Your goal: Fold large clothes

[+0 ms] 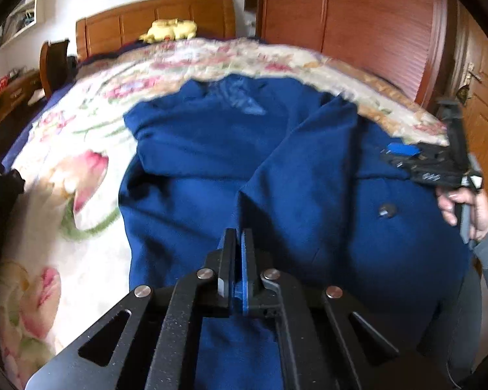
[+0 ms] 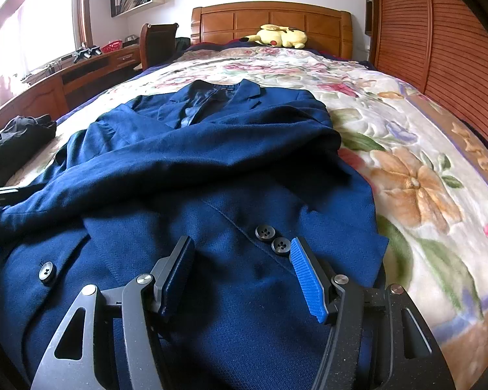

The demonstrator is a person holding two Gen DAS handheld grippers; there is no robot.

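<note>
Here the blue jacket [image 2: 211, 169] lies front up on the floral blanket [image 2: 406, 136] of a bed, collar toward the headboard [image 2: 270, 22]. One sleeve [image 2: 166, 175] is folded across the chest, running from the right shoulder down toward the left edge. Two dark buttons [image 2: 273, 239] sit side by side on the front panel, and a third [image 2: 47, 272] lies further left.

The left gripper [image 1: 239, 243] has its fingers pressed together on a fold of blue cloth, the sleeve end, which rises in a ridge from the jacket to the jaws. That view is blurred. The right gripper [image 2: 240, 260] hovers low over the jacket's lower front with its fingers spread wide and nothing between them; the blue pad [image 2: 307, 279] sits just beside the two buttons. In the left wrist view the same right gripper [image 1: 406, 154] shows at the jacket's right edge, held by a hand [image 1: 465, 208].

A yellow plush [image 2: 279, 35] rests by the headboard. Dark clothes [image 2: 16, 136] lie at the bed's left edge. A desk [image 2: 81, 68] stands under the window, a wardrobe [image 2: 432, 32] on the right.
</note>
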